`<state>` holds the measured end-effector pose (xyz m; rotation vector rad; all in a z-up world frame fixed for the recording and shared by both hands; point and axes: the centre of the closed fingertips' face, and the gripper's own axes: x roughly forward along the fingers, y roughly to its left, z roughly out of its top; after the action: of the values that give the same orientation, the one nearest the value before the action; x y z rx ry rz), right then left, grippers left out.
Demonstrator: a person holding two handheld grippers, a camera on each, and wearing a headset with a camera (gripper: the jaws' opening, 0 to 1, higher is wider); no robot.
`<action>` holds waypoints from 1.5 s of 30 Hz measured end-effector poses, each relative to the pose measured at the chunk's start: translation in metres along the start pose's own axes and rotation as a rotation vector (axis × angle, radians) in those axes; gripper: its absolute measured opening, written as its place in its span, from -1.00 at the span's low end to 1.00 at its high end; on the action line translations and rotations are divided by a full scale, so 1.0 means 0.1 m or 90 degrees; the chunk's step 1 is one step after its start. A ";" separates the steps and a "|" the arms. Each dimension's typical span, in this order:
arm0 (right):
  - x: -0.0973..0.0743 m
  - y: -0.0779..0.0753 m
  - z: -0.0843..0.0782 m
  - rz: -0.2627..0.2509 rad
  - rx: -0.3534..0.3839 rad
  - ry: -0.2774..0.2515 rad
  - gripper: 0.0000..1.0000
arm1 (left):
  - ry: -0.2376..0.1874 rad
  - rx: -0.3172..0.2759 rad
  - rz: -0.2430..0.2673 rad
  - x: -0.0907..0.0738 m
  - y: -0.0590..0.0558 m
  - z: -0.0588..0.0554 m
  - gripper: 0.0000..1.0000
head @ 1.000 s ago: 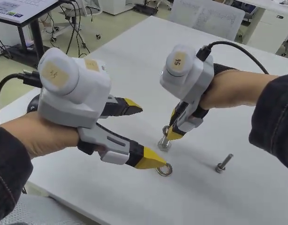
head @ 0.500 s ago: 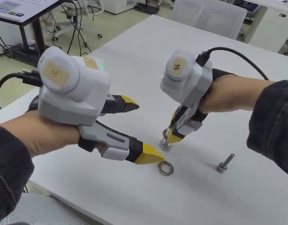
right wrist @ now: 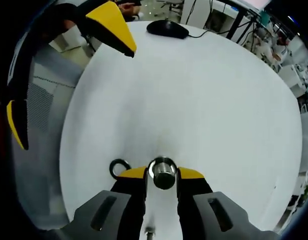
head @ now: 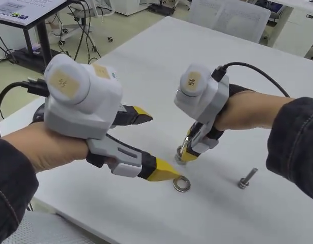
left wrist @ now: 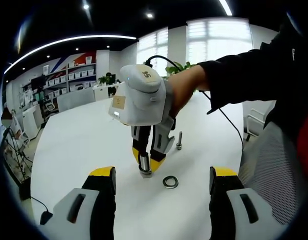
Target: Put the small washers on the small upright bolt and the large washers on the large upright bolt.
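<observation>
Your right gripper [head: 186,152] points straight down, jaws clamped on a washer [right wrist: 156,167] ringing the top of the large bolt [left wrist: 145,172], which stands upright on the white table [head: 146,61]. Your left gripper [head: 152,143] hangs wide open, lower tip just beside the loose washer [head: 181,183] lying flat near that bolt. The small bolt [head: 245,178] stands off to the right, bare.

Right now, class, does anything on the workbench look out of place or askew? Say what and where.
Nothing is damaged. One washer lies flat on the white table beside the large bolt held in the right tongs, on no bolt yet. The small bolt stands upright, apart.
</observation>
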<state>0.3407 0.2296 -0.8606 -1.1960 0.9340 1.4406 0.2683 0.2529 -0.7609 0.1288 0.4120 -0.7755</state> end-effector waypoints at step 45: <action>-0.17 0.05 -0.22 -0.021 0.039 -0.026 -0.51 | 0.025 0.019 -0.005 0.03 -0.03 -0.08 0.52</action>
<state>0.3400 0.2041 -0.8484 -1.1287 0.9200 1.3951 0.2659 0.2512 -0.7688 0.1704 0.4378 -0.7878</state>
